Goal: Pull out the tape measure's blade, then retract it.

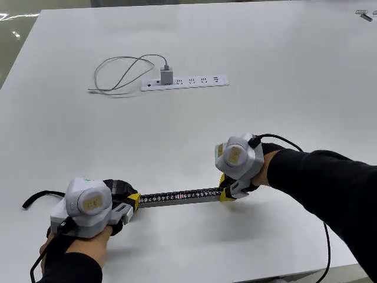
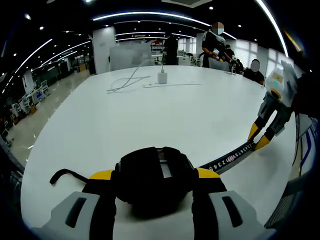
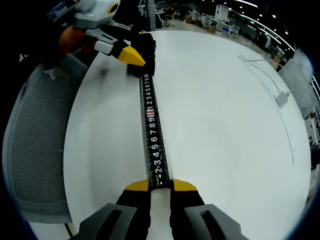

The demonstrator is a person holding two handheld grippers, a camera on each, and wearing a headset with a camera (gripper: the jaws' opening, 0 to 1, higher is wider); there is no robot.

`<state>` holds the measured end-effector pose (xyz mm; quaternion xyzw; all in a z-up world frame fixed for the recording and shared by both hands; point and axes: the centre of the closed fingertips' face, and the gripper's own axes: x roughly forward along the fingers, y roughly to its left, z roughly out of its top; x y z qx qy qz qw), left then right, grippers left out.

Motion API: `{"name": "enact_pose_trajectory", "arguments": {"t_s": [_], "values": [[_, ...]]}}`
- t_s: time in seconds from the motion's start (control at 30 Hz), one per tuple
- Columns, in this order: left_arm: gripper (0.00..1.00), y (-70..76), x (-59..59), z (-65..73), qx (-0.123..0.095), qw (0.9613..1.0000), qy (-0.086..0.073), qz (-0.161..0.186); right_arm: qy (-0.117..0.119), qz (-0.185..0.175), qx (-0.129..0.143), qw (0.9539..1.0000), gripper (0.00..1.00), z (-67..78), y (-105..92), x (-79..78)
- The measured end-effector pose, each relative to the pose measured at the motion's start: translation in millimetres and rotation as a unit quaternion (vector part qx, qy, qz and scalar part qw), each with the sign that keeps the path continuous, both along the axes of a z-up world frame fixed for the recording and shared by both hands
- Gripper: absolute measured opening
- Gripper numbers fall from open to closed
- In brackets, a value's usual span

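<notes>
The left gripper [image 1: 131, 203] clamps the tape measure case [image 2: 155, 175]; the right gripper [image 1: 227, 193] pinches the blade [image 1: 179, 196], partly drawn out; retraction remains.

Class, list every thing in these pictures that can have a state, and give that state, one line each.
left gripper: shut on the tape measure case.
right gripper: shut on the blade at its end.
tape measure case: clamped, blade out.
blade: pulled out, stretched between both grippers.
charger: plugged into the power strip.
cable: in loose loops on the table.
</notes>
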<state>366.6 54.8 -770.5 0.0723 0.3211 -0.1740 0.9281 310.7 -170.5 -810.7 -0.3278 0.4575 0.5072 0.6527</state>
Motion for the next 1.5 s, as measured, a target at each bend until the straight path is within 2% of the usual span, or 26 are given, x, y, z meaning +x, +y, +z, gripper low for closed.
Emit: {"name": "enact_pose_trajectory", "arguments": {"t_s": [0.13, 0.27, 0.53, 0.77, 0.83, 0.93, 1.23, 1.3, 1.5], "values": [[0.57, -0.4, -0.1, 0.2, -0.002, 1.0000, -0.008, 0.003, 0.001, -0.002, 0.000, 1.0000, 0.10, 0.2, 1.0, 0.3], [0.57, -0.3, 0.4, 0.9, -0.002, 1.0000, -0.009, 0.002, 0.001, -0.002, 0.000, 1.0000, 0.10, 0.3, 2.0, 0.7], [0.57, -0.2, -0.3, 1.3, -0.004, 1.0000, -0.001, 0.003, 0.005, -0.006, 0.004, 1.0000, 0.10, 1.1, 4.9, 1.4], [0.57, 0.3, -0.9, 0.7, -0.003, 1.0000, 0.000, 0.002, -0.001, 0.009, 0.004, 1.0000, 0.10, 1.6, 7.5, 1.3], [0.57, 0.3, -1.2, 0.8, -0.003, 1.0000, 0.000, 0.002, 0.005, -0.002, 0.004, 1.0000, 0.10, 1.8, 8.2, 1.7], [0.57, 0.2, -1.3, 0.9, -0.003, 1.0000, 0.000, 0.003, 0.003, 0.006, 0.003, 1.0000, 0.09, 2.3, 9.3, 0.8], [0.56, 0.3, -1.6, 1.0, -0.003, 1.0000, 0.000, 0.003, 0.007, -0.009, 0.005, 0.9999, 0.10, 2.6, 12.5, 2.3], [0.56, 0.3, -1.6, 1.0, -0.003, 1.0000, 0.000, 0.002, 0.003, 0.003, 0.003, 1.0000, 0.10, 2.4, 13.1, 2.8], [0.57, 0.4, -1.4, 1.1, -0.002, 1.0000, 0.000, 0.003, 0.001, 0.006, 0.009, 0.9999, 0.10, 2.4, 15.7, 3.3]]}}
